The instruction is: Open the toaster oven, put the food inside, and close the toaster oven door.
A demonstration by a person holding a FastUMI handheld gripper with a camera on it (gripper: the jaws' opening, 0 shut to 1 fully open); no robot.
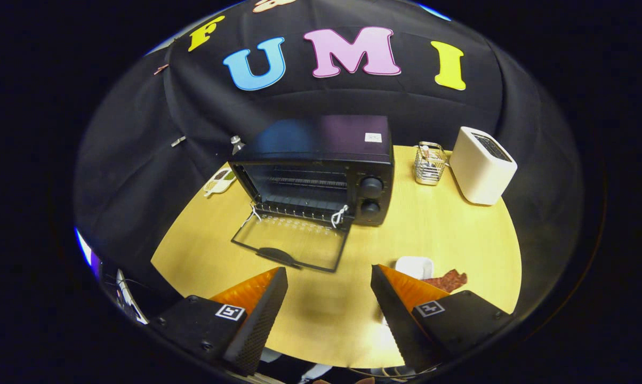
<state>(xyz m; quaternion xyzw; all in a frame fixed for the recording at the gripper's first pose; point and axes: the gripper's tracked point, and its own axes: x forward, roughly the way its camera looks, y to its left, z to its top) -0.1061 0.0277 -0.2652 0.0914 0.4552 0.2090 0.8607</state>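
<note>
Nearest, claw [329, 298] spread wide and empty above pale wooden desk [459, 224]. Just right of the fingers, reddish-brown flat food [449, 279] beside small white dish [414, 265], awaiting pickup. Farther, black toaster oven [321, 170], glass door [289, 242] dropped flat for loading.

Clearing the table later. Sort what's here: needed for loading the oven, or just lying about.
For the job: oven, its door already down; food on a white dish beside the right finger; gripper, open and holding nothing.

Lying about: toaster, wire rack, bottle, small plate.
</note>
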